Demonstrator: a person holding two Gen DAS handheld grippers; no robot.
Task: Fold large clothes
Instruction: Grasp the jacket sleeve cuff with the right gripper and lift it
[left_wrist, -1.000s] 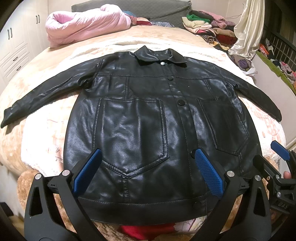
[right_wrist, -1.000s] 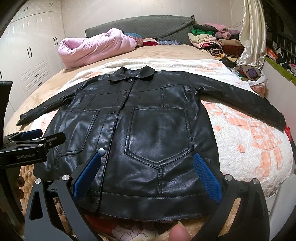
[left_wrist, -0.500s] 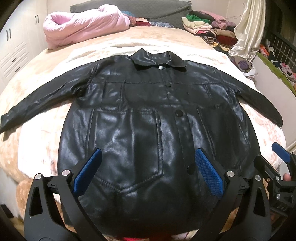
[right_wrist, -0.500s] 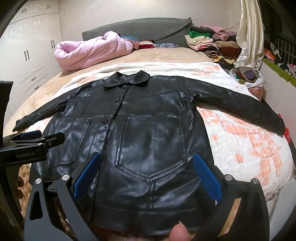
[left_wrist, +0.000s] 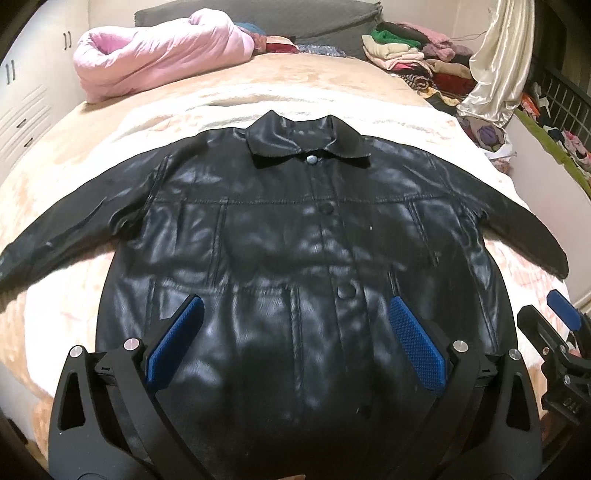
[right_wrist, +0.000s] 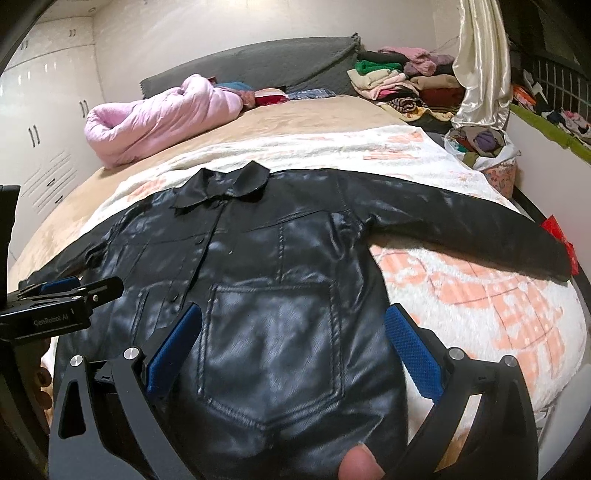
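Note:
A black leather jacket (left_wrist: 295, 236) lies front up on the bed, buttoned, collar at the far side and both sleeves spread out; it also shows in the right wrist view (right_wrist: 280, 280). My left gripper (left_wrist: 293, 339) is open, its blue pads over the jacket's lower left half, near the hem. My right gripper (right_wrist: 291, 347) is open over the lower right pocket. Neither holds anything. The hem is hidden under the gripper frames. The right gripper's tip (left_wrist: 561, 310) shows at the right edge of the left wrist view.
The jacket rests on a white and peach blanket (right_wrist: 480, 288) over a tan bed. A pink quilt (left_wrist: 162, 55) lies at the head, stacked folded clothes (left_wrist: 406, 55) at the far right, a bag of clothes (right_wrist: 480, 144) beside the bed, white wardrobes (right_wrist: 44, 122) left.
Both grippers have moved forward and lower over the jacket, so the hem has slid out of sight beneath them. Both stay open.

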